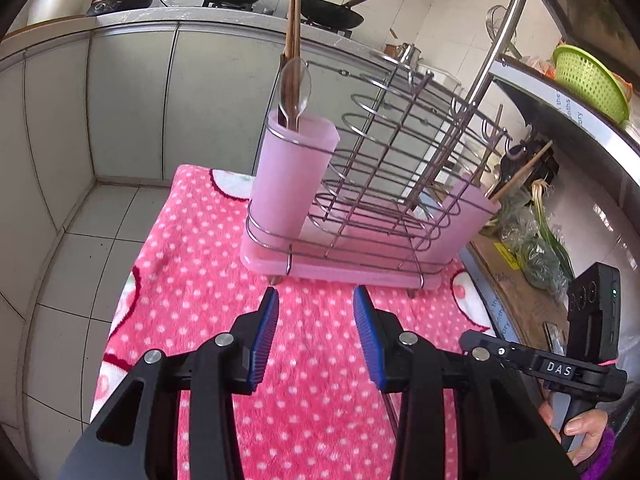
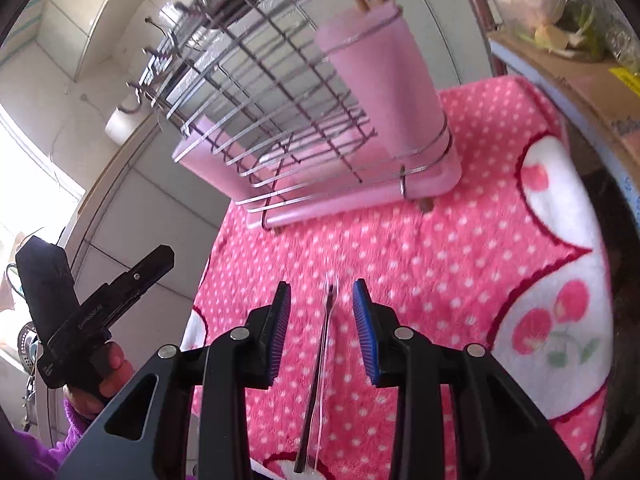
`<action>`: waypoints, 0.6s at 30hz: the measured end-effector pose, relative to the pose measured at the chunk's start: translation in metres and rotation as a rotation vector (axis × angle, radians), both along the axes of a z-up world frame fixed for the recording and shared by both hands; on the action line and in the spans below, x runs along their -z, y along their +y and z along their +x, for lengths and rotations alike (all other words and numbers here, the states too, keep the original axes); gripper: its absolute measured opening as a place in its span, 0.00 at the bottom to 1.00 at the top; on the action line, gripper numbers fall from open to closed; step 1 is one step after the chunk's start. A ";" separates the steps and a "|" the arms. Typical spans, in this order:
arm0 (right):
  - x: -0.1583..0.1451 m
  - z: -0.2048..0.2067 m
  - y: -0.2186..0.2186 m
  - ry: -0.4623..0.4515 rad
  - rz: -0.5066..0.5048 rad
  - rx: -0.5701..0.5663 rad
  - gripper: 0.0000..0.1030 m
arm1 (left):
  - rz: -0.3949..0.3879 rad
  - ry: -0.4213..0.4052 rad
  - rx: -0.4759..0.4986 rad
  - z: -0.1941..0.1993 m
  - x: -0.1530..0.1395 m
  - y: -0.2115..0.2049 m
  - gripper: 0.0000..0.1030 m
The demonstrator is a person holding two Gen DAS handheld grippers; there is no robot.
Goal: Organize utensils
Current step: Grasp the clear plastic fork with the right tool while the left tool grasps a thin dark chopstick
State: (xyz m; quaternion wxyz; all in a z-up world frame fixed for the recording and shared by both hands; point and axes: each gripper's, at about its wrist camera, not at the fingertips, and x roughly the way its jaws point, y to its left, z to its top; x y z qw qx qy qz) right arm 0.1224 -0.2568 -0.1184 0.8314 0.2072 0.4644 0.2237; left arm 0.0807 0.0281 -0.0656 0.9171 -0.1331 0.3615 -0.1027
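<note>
While both claws gape empty, the right claw (image 2: 322,300) straddles what looks like a fork (image 2: 320,368); the rack (image 1: 360,184) stands at twelve o'clock from the left claw (image 1: 316,308), pink blanket (image 1: 192,264) between.

One legible marking was recorded: the white letters "DAS", set in small blocks on the black body of the right gripper (image 1: 558,368) as seen from the left wrist view. Printed words were noted along the blue-edged shelf (image 1: 568,108), possibly "the" and "months", too small to confirm. Embossed lettering on the left gripper (image 2: 96,312) could not be read.
</note>
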 end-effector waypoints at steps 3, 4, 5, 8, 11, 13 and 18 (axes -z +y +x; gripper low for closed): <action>0.021 0.004 0.012 0.080 0.009 -0.025 0.32 | 0.006 0.037 0.013 -0.005 0.010 -0.002 0.36; 0.026 0.005 0.015 0.098 0.010 -0.031 0.32 | 0.005 0.047 0.018 -0.006 0.014 -0.002 0.36; 0.031 0.007 0.019 0.117 0.011 -0.040 0.32 | 0.002 0.055 0.022 -0.008 0.016 -0.003 0.36; 0.044 0.011 0.029 0.156 0.000 -0.056 0.31 | 0.003 0.075 0.032 -0.010 0.022 -0.002 0.36; 0.051 0.017 0.037 0.184 -0.012 -0.066 0.26 | -0.005 0.080 0.035 -0.011 0.024 -0.002 0.35; 0.057 0.023 0.041 0.203 -0.019 -0.069 0.24 | -0.012 0.081 0.034 -0.011 0.024 0.000 0.35; 0.065 0.035 0.054 0.224 -0.055 -0.081 0.10 | -0.017 0.082 0.033 -0.010 0.024 0.001 0.35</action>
